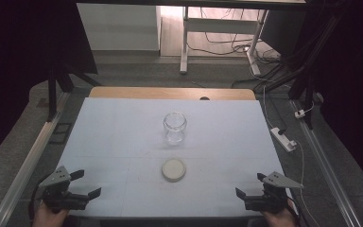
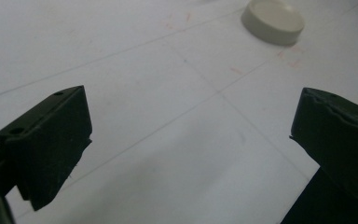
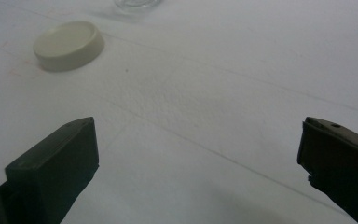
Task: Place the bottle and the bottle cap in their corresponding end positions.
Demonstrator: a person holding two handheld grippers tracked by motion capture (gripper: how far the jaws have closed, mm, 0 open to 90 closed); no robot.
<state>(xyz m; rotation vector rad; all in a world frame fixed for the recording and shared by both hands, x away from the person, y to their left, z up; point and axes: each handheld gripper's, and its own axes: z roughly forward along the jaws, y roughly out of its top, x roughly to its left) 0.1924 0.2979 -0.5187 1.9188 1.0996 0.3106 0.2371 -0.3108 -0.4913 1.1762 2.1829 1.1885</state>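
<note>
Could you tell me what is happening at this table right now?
A person holds a two-jaw gripper in each hand at the near edge of the white table. The left gripper and the right gripper are both open and hold nothing. A clear glass jar stands upright near the table's middle with no lid on it, and its cream lid lies flat on the table a little nearer the person, apart from the jar. Neither gripper touches either one.

Jar point(image 1: 175, 127): clear glass, glossy. Lid point(image 1: 174, 169): cream plastic, matt, smooth. Table point(image 1: 118, 137): white matt sheet w/ faint creases; bare wood strip point(image 1: 170, 93) at far edge. Gripper jaws: black, matt.
</note>
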